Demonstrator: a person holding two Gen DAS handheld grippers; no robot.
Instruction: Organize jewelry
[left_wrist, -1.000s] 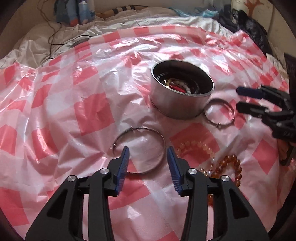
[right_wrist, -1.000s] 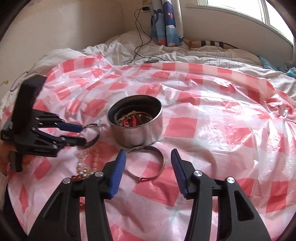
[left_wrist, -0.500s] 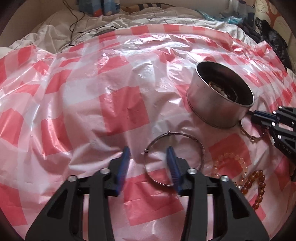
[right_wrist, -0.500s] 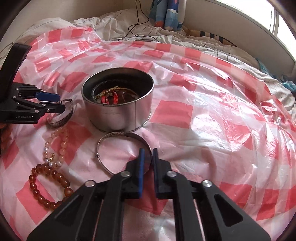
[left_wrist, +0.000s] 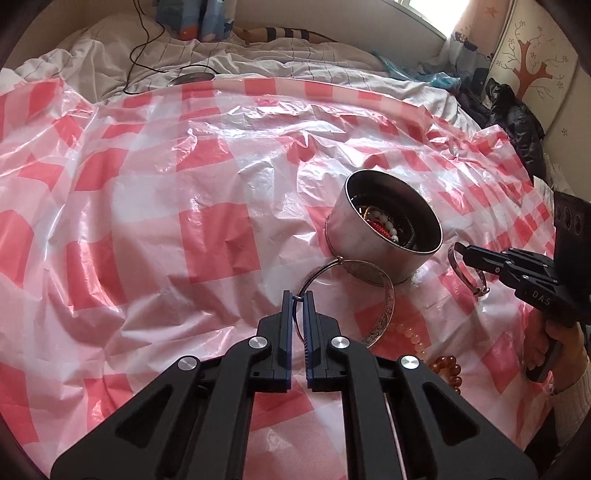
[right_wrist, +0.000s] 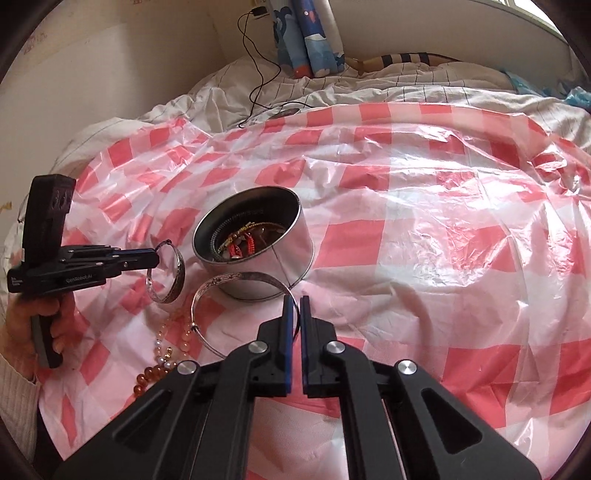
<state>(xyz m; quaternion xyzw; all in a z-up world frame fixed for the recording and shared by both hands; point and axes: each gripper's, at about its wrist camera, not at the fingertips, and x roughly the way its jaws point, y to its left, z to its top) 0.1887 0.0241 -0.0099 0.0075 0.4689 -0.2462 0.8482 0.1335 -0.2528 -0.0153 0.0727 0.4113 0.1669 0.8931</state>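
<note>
From where I stand, both tools are busy. Low in the centre of its own view, the left gripper (left_wrist: 298, 295) is clamped on the thin wire side of a wide engraved silver bangle (left_wrist: 386, 306). The right gripper (right_wrist: 294, 301) is pinched shut the same way on a second silver bangle with a thin wire back (right_wrist: 236, 277). Both rings sit just beside the round silver metal tin (left_wrist: 373, 254), mid-frame. I'd guess these bangles are light, stiff and slick, so a rim pinch could let them swing or slip. The broad band offers surer purchase. The loose amber and pale bead strings (right_wrist: 162, 363) at lower left would be floppy; scoop them where they're bunched.
</note>
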